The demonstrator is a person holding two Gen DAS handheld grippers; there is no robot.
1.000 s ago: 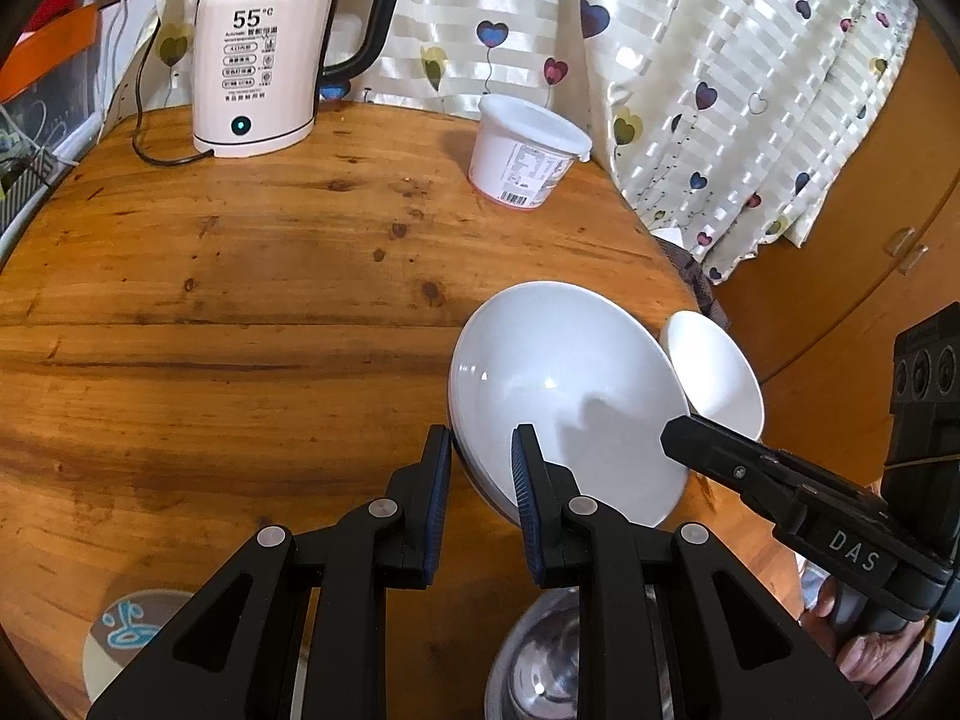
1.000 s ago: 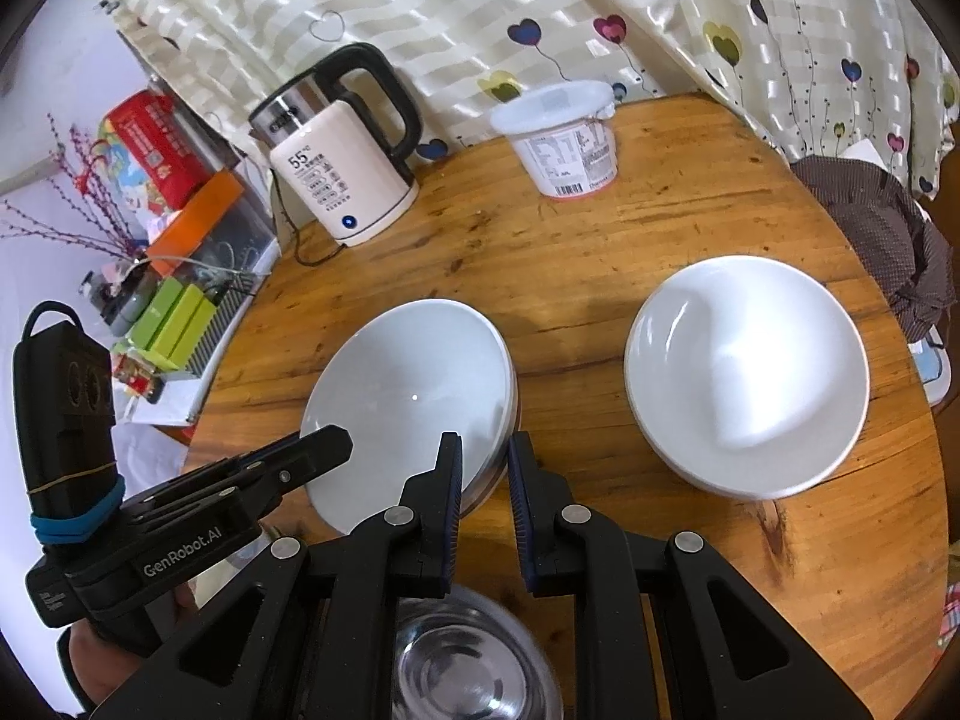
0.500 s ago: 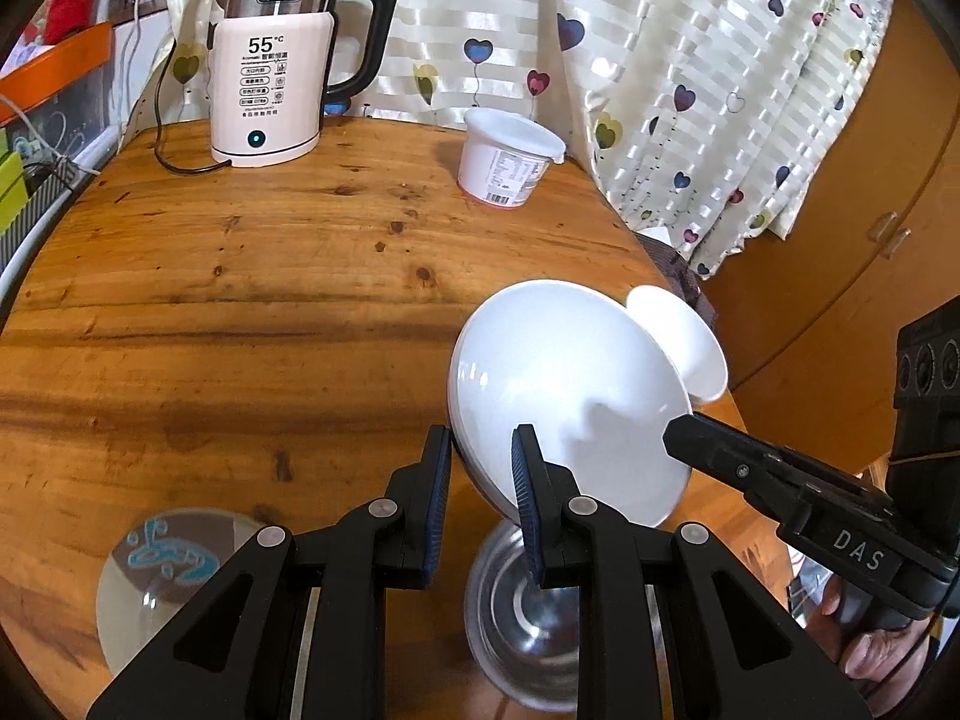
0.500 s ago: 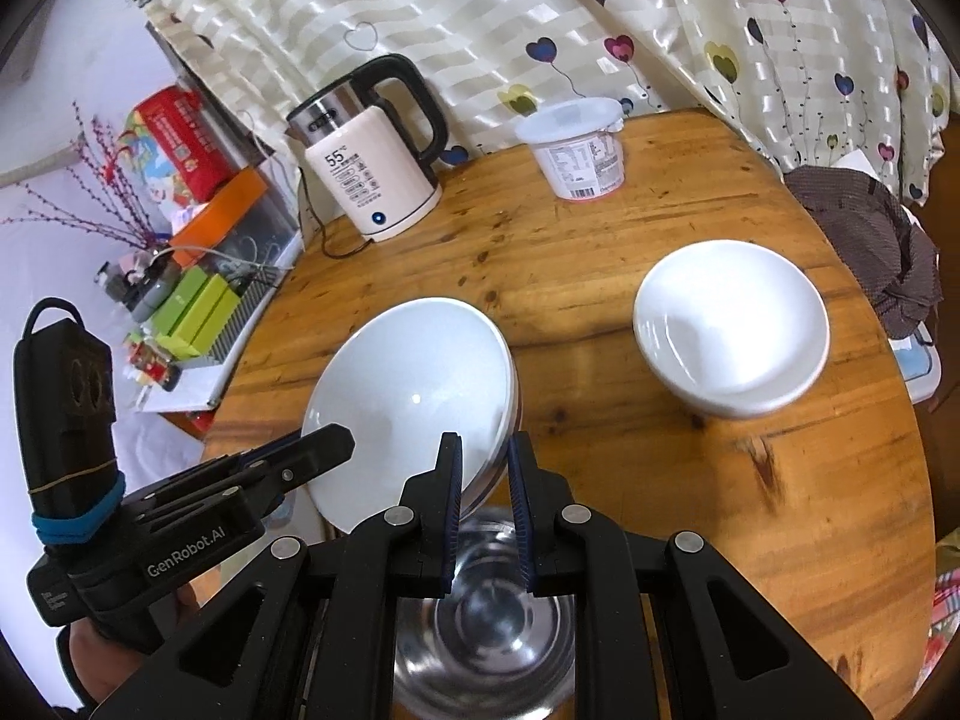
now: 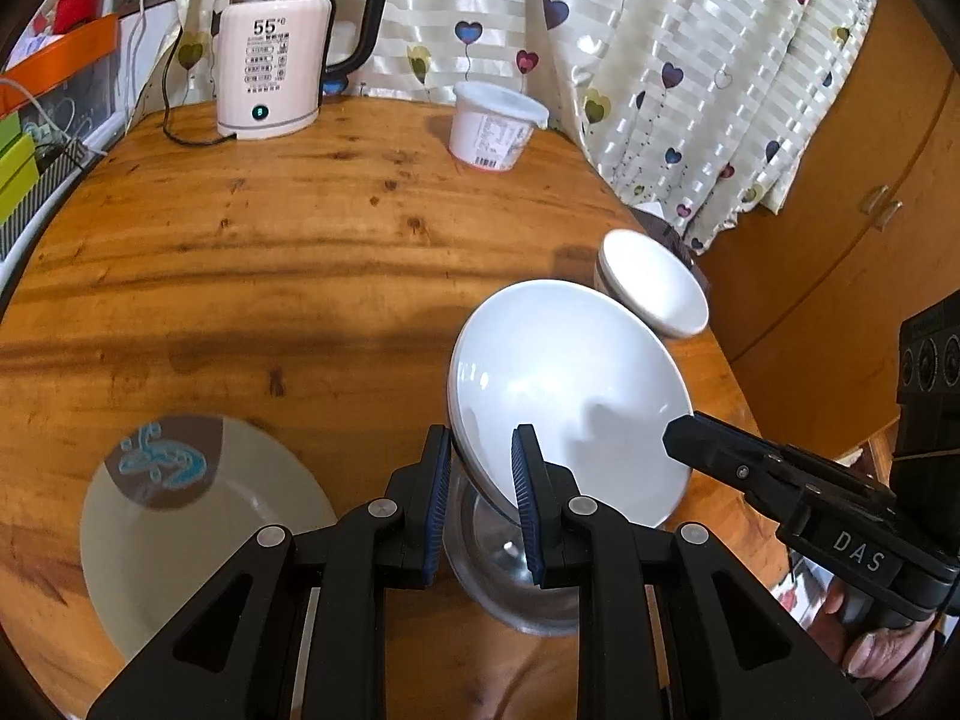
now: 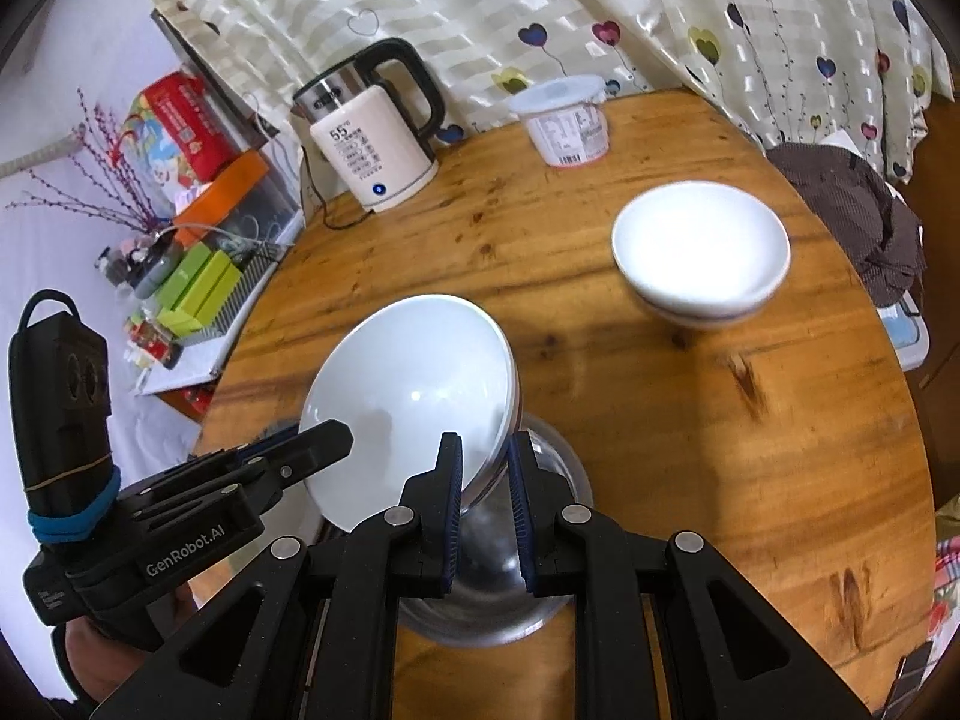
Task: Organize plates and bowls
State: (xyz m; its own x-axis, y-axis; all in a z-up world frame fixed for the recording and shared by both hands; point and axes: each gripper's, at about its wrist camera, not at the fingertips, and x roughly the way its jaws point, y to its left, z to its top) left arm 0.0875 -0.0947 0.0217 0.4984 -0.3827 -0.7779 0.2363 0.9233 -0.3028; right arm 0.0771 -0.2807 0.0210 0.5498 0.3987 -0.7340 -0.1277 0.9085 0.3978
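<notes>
table (image 5: 252, 252) round, wood. big bowl (image 5: 564, 384) white, glazed, held tilted in the air over steel bowl (image 6: 510, 594); left gripper (image 5: 480, 498) and right gripper (image 6: 485, 507) each clamped on opposite rim edges. judged stiff, fairly heavy, slick, chips easily; thin rim is the only hold, so keep both grips level. small bowl (image 6: 699, 252) sits well apart, plate (image 5: 180, 534) at left

Glossy white ceramic bowl (image 5: 570, 384), shiny steel bowl (image 6: 510, 594), varnished wooden table (image 5: 270, 252)
</notes>
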